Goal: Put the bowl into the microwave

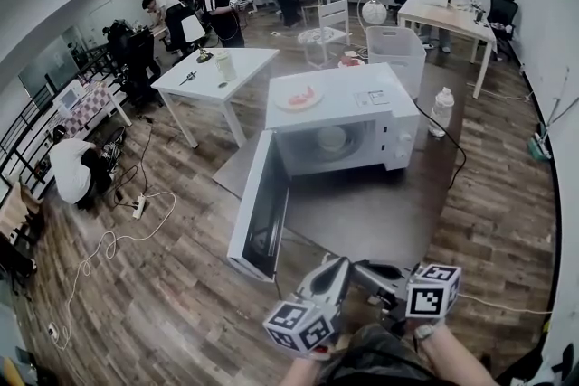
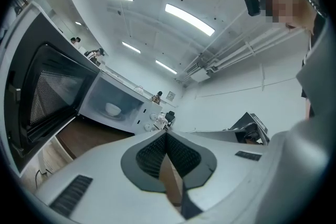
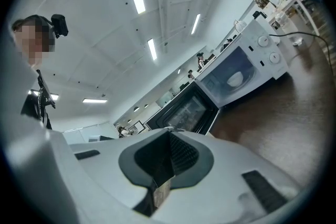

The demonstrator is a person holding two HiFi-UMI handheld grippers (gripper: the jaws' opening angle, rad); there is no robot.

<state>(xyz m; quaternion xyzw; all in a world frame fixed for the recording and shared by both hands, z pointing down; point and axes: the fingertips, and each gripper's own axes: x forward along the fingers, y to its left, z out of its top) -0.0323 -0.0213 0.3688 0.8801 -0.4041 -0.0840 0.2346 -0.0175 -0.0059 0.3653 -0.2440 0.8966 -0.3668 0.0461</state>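
Fingers [image 2: 152,152] of left gripper [image 2: 167,135] pressed together, gripping nothing; held back near the body, probably with nothing left to carry. Ahead, door [image 1: 262,208] swung wide open, bowl [image 1: 331,138] already sitting inside microwave [image 1: 339,99] on the grey mat [image 1: 362,212], leaving only the shutting, by the look of it. Fingers [image 3: 184,155] of right gripper [image 3: 169,132] likewise closed tight and empty, well apart from the microwave.

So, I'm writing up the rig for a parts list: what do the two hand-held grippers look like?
The left gripper and right gripper match: broad, smooth light-grey shells, with black ribbed pads in a dark-grey surround at the jaws. Each carries a white cube printed with black square markers.
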